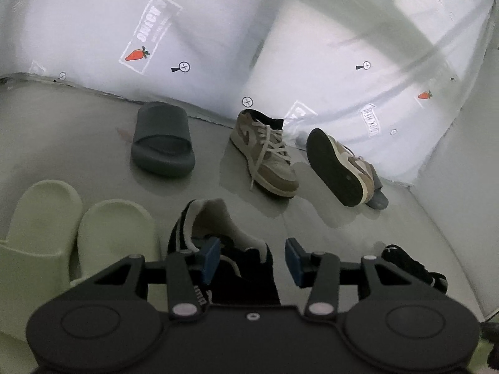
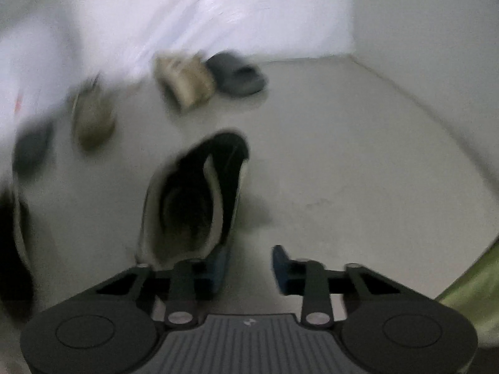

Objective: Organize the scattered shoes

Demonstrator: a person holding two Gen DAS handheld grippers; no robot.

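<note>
In the left wrist view my left gripper (image 1: 253,261) is open, low over a black sneaker with pale lining (image 1: 218,230) whose collar sits at the left pad (image 1: 212,260). The right pad touches nothing. Two pale green slides (image 1: 115,237) lie side by side to the left. Farther off are a grey slide (image 1: 163,138), an upright tan sneaker (image 1: 265,152), and a tan sneaker tipped on its side (image 1: 340,168) over a second grey slide (image 1: 379,199). In the blurred right wrist view my right gripper (image 2: 249,269) is open, with another black sneaker (image 2: 199,193) beside its left pad (image 2: 218,268).
A white printed sheet (image 1: 218,31) backs the grey floor (image 1: 78,143), and a white wall (image 1: 461,171) closes the right side. Another black shoe (image 1: 414,268) lies right of my left gripper. The right wrist view shows bare floor (image 2: 358,171) and a green edge (image 2: 474,290).
</note>
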